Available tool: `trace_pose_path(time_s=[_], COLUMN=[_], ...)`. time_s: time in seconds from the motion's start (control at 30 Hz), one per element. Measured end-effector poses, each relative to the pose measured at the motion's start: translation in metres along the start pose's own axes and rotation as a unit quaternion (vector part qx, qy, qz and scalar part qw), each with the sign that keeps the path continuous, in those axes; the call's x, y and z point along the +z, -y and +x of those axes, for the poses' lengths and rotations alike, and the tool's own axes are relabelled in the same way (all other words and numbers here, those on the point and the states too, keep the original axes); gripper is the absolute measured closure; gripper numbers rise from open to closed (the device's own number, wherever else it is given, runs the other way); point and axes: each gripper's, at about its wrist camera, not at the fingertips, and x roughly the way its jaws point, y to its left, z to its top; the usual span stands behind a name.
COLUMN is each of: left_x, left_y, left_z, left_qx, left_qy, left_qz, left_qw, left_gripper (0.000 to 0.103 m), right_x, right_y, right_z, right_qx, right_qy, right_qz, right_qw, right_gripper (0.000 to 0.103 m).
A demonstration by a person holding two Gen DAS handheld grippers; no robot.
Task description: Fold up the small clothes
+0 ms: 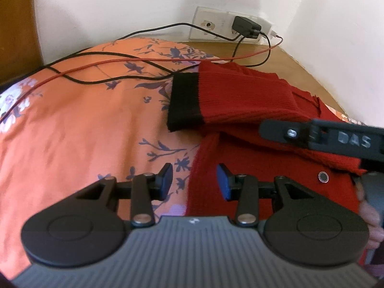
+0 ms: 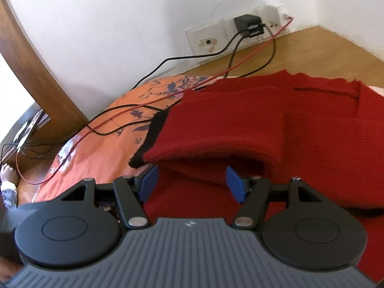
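Observation:
A small red knit sweater (image 1: pixel 252 158) with a black cuff (image 1: pixel 184 100) lies on an orange floral bedsheet (image 1: pixel 84 124). One sleeve (image 1: pixel 244 100) is folded across the body, cuff pointing left. A round button (image 1: pixel 323 176) shows on the front. My left gripper (image 1: pixel 194 180) is open, straddling the sweater's left edge with nothing between its blue pads. My right gripper (image 2: pixel 192 182) is also open, low over the red sweater (image 2: pixel 276 129) just below the folded sleeve and its black cuff (image 2: pixel 151 139). In the left wrist view the right gripper's finger (image 1: pixel 312 134) reaches in from the right.
Black and red cables (image 1: pixel 108 64) trail across the sheet to a charger (image 1: pixel 247 27) plugged into a wall socket plate (image 1: pixel 216 24). A wooden bed frame (image 2: pixel 324 48) edges the white wall. A wooden post (image 2: pixel 36 72) stands on the left, with a person's foot (image 2: pixel 8 172) beside it.

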Motion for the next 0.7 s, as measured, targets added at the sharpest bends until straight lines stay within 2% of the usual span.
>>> trace_pose_path(time_s=[0.3, 0.33, 0.4, 0.47, 0.53, 0.7], left_x=[0.001, 0.001, 0.001, 0.001, 0.001, 0.003], left_y=[-0.009, -0.01, -0.01, -0.01, -0.009, -0.007], left_z=[-0.001, -0.001, -0.001, 0.0, 0.0, -0.002], left_qx=[-0.003, -0.004, -0.003, -0.004, -0.004, -0.007], left_qy=[0.002, 0.002, 0.002, 0.002, 0.002, 0.006], left_qz=[-0.007, -0.008, -0.009, -0.01, -0.011, -0.008], left_qw=[1.0, 1.0, 1.0, 0.9999, 0.9999, 0.9999], left_gripper=[0.061, 0.061, 0.061, 0.061, 0.061, 0.061], right_x=[0.013, 0.013, 0.014, 0.015, 0.015, 0.024], right_y=[-0.003, -0.003, -0.003, -0.001, 0.001, 0.003], right_z=[0.048, 0.051, 0.056, 0.059, 0.059, 0.037], right_qx=[0.024, 0.024, 0.019, 0.022, 0.032, 0.046], right_qy=[-0.024, -0.025, -0.024, -0.024, -0.022, 0.019], right_qz=[0.085, 0.091, 0.096, 0.102, 0.11, 0.096], right_qw=[0.996, 0.995, 0.995, 0.994, 0.993, 0.994], right_gripper=[0.034, 0.037, 0.055, 0.08, 0.09, 0.093])
